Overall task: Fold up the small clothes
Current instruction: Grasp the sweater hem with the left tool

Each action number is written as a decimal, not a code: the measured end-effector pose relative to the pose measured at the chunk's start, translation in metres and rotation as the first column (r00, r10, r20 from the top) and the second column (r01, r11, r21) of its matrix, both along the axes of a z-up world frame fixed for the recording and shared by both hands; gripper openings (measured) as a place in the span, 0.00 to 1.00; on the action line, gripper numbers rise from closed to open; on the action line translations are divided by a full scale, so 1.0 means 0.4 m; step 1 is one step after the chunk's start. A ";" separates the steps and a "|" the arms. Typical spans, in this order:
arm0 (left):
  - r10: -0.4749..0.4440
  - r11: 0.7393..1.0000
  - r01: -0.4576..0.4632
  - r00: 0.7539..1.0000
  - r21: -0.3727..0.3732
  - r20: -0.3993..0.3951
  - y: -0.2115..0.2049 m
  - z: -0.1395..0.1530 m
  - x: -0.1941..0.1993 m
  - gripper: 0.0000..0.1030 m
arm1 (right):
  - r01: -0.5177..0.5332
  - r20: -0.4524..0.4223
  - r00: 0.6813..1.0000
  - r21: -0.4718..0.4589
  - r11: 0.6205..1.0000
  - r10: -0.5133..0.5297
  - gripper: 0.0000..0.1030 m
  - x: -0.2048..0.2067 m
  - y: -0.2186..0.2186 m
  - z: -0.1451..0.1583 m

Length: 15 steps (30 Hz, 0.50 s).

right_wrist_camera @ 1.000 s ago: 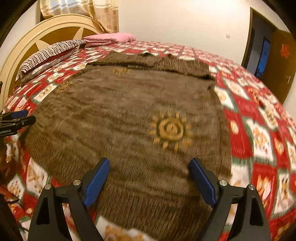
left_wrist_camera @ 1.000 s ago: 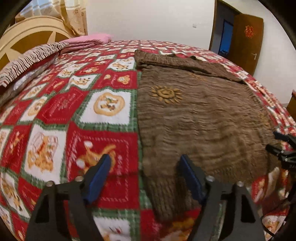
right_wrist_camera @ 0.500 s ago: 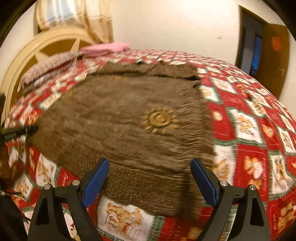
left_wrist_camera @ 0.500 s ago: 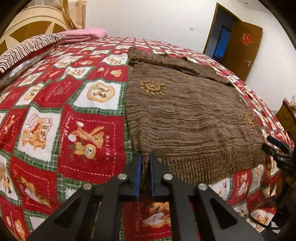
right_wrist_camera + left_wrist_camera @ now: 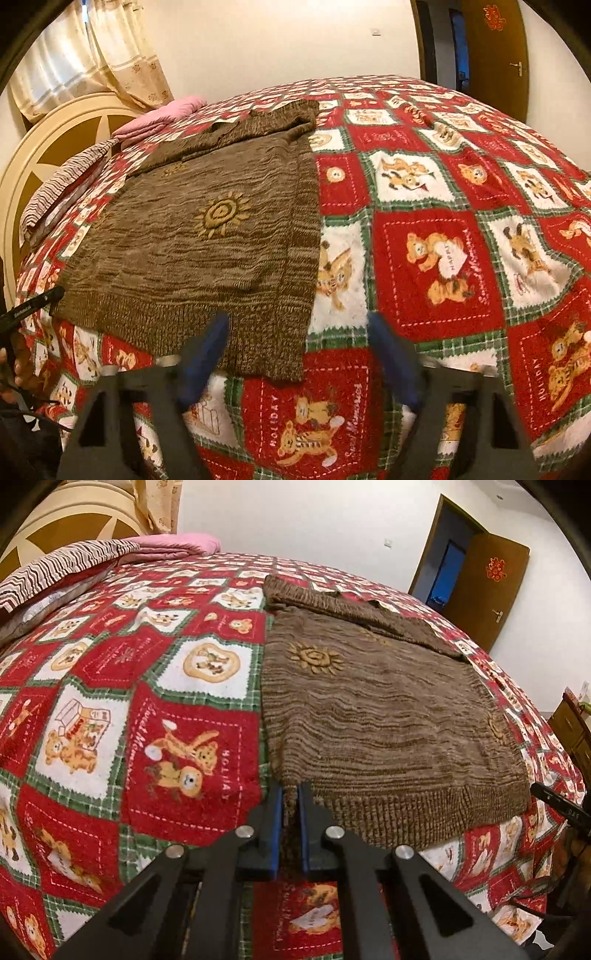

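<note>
A brown knitted sweater (image 5: 384, 716) with yellow sun patterns lies flat on the bed, its ribbed hem toward me and its sleeves folded across the far end. My left gripper (image 5: 290, 797) is shut on the sweater's near left hem corner. In the right wrist view the sweater (image 5: 207, 251) lies left of centre. My right gripper (image 5: 299, 332) is open and empty, its blue pads astride the sweater's near right hem corner, a little above it.
The bed is covered by a red, white and green teddy-bear quilt (image 5: 155, 716). A striped pillow (image 5: 66, 568) and a pink folded cloth (image 5: 173, 546) lie by the headboard (image 5: 55, 147). A brown door (image 5: 484, 587) stands open at the far right.
My left gripper closed on the near left hem corner and keeps hold of it. My right gripper swung right from over the sweater's middle to its near right corner, still open.
</note>
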<state>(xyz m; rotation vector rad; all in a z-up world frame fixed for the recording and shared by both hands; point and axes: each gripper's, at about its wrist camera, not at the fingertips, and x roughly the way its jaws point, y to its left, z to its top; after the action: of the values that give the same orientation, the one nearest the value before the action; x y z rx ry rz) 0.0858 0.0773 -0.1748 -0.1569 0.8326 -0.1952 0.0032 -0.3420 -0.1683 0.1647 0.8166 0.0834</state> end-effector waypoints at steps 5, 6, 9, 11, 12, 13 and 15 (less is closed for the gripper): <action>-0.004 1.000 0.004 1.000 0.022 0.010 -0.008 -0.005 0.000 0.08 | -0.040 0.020 0.999 0.039 0.998 0.040 0.60 0.000 0.020 0.012; -0.003 0.999 0.002 1.000 0.032 0.012 -0.012 -0.008 -0.001 0.09 | -0.054 0.011 0.998 0.037 0.998 0.054 0.60 0.002 0.029 0.007; 0.010 0.998 -0.011 1.000 0.064 0.014 -0.019 -0.008 -0.002 0.16 | -0.067 -0.025 0.997 0.016 0.998 0.067 0.60 0.010 0.046 -0.021; 0.027 0.997 -0.027 1.000 0.071 0.006 -0.015 -0.010 0.001 0.38 | -0.070 -0.023 0.997 0.001 0.998 0.070 0.60 0.009 0.049 -0.027; 0.025 0.998 -0.025 1.000 0.059 0.004 -0.013 -0.012 0.000 0.43 | -0.072 -0.026 0.997 -0.004 0.997 0.072 0.60 0.010 0.050 -0.027; 0.023 0.998 -0.023 1.000 0.061 0.002 -0.014 -0.015 0.000 0.43 | -0.075 -0.030 0.997 -0.010 0.997 0.075 0.59 0.010 0.052 -0.027; 0.006 0.997 -0.007 1.000 0.072 0.005 -0.021 -0.017 -0.002 0.34 | -0.079 -0.041 0.996 -0.038 0.996 0.077 0.33 0.010 0.058 -0.028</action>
<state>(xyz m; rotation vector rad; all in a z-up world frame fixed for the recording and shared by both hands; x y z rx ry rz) 0.0851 0.0688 -0.1817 -0.0920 0.8333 -0.1594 0.0071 -0.3189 -0.1795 0.0969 0.8638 0.1379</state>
